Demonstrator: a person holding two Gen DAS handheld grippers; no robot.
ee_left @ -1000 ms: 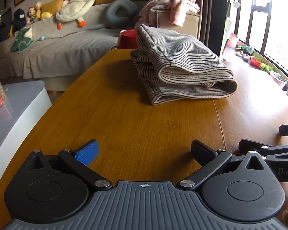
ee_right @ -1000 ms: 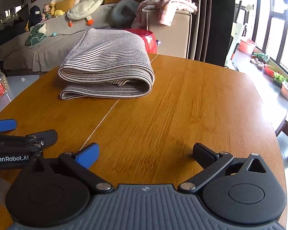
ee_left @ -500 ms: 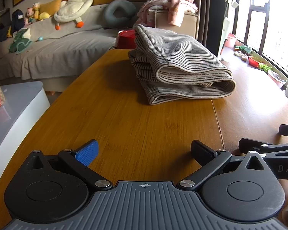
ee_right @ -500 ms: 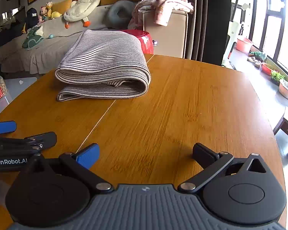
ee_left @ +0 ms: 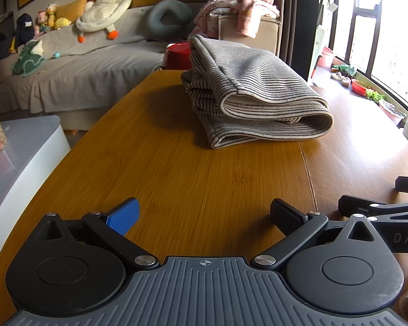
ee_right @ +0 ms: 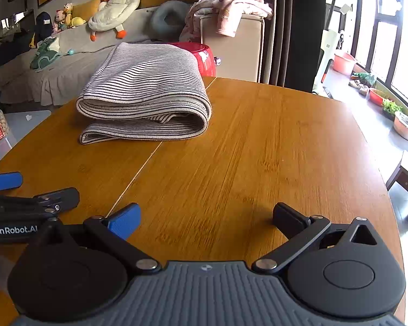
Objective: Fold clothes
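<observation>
I see my left gripper (ee_left: 204,214) low in the frame of its own camera. Its jaws are wide apart and hold nothing. One fingertip (ee_left: 123,215) is blue and bumpy, and the other is plain black. The body under them is grey with long ridges and two round black discs.

My right gripper (ee_right: 206,217) looks the same in its own view, with jaws wide apart and nothing between them. It also shows at the right edge of the left view, just beside the left gripper.

The folded cloth (ee_left: 254,95) sits in the middle of the upper half of the left view, well apart from both grippers. It is soft and thick, grey with thin dark stripes, and folded into a few layers with a round, rolled edge facing me. In the right view it lies in the upper left, across a thin seam in the table (ee_right: 258,146).

The table is smooth, shiny wood, golden brown, with a curved edge.

Behind it, in the upper left of the left view, is a sofa (ee_left: 76,65) under a grey sheet. A fluffy white duck toy (ee_left: 103,2) lies on it. A red round tub (ee_right: 202,57) stands behind the cloth in the right view.
</observation>
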